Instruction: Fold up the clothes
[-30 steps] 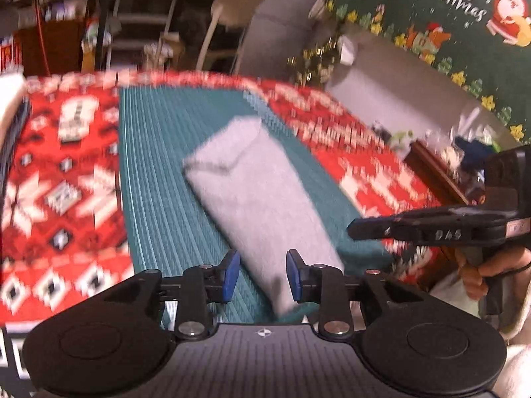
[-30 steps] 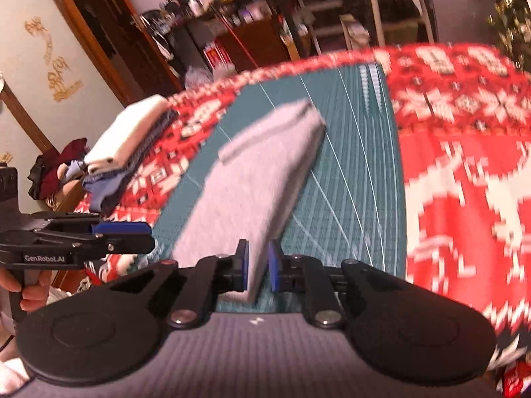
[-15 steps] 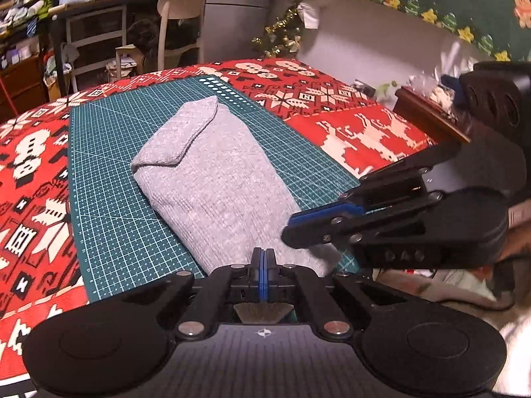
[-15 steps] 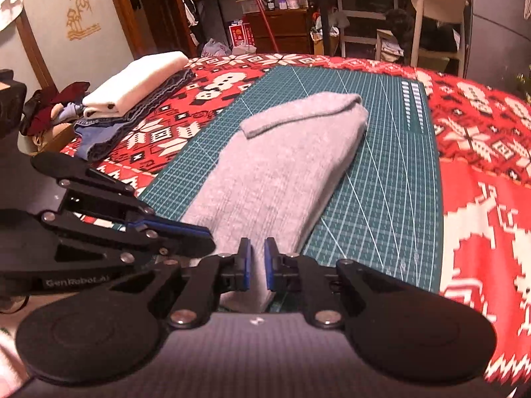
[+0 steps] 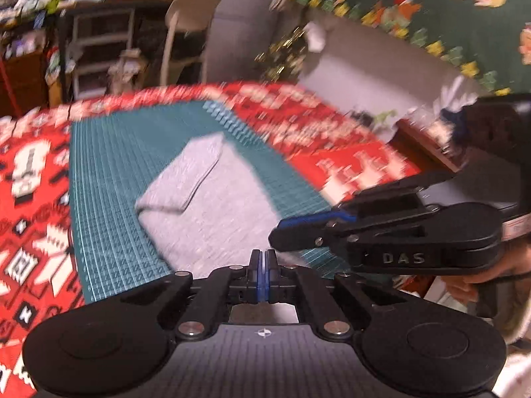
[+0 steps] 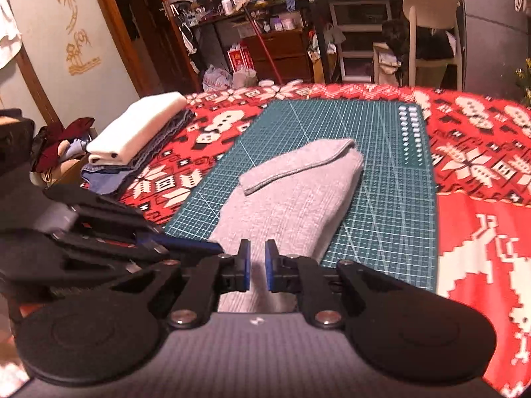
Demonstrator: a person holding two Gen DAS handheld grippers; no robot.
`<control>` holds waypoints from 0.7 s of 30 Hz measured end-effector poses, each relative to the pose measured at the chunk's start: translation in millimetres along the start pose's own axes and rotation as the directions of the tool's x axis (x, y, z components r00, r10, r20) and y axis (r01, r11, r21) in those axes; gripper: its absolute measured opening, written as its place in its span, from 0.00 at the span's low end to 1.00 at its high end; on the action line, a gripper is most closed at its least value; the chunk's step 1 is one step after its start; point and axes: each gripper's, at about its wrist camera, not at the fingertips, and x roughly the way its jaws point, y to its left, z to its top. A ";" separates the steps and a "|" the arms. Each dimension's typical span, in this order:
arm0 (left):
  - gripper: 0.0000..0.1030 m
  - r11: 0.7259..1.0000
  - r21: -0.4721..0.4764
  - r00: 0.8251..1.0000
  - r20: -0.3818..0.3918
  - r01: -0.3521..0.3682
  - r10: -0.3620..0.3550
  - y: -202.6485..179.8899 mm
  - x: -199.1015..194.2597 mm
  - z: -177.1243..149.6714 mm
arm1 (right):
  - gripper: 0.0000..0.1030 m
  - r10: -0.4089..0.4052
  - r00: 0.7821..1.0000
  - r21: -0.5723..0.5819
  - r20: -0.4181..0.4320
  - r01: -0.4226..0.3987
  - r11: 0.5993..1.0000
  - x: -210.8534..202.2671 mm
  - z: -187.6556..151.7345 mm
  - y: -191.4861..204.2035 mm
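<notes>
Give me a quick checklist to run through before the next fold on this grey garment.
1. Grey garment lies on the green cutting mat, long and narrow, far end already folded over: ok.
2. Left gripper grips the near edge: cannot tell; its jaws are fully shut, and no cloth shows between the pads.
3. Right gripper grips the near edge: cannot tell; its jaws stand slightly apart with grey cloth seen in the gap.
4. Both grippers sit side by side at the near end: ok.
5. Mat beyond the garment is free for folding forward: ok.
6. Stack of folded clothes sits off the mat, on the red tablecloth: ok.
</notes>
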 end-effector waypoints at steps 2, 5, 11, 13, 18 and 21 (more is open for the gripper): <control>0.01 1.000 0.013 1.000 -0.006 -0.020 0.020 2.3 5.6 -7.8 | 0.09 -0.009 1.000 0.003 -0.026 0.009 1.000 9.6 -7.5 -3.1; 0.02 1.000 -0.016 1.000 0.005 -0.010 0.010 7.8 0.8 -12.8 | 0.07 -0.014 0.998 0.006 -0.053 0.014 1.000 15.8 -17.5 -8.0; 0.02 0.996 -0.083 1.000 0.014 0.020 -0.019 15.7 -12.1 -14.9 | 0.06 -0.017 0.996 -0.012 -0.089 0.016 1.000 5.7 -22.7 -9.5; 0.02 0.997 -0.072 0.999 0.043 0.030 -0.027 13.9 -19.0 -8.4 | 0.08 -0.023 0.995 -0.017 -0.095 0.021 1.000 0.9 -17.8 -7.4; 0.02 0.999 -0.047 0.995 0.093 0.025 -0.020 16.0 -15.5 17.3 | 0.11 -0.037 0.999 -0.018 -0.016 0.036 0.999 -1.0 9.5 -5.4; 0.02 0.998 -0.061 0.997 0.073 0.006 -0.002 22.9 3.4 26.0 | 0.11 -0.055 0.998 -0.022 0.009 0.055 0.998 13.7 26.0 -6.9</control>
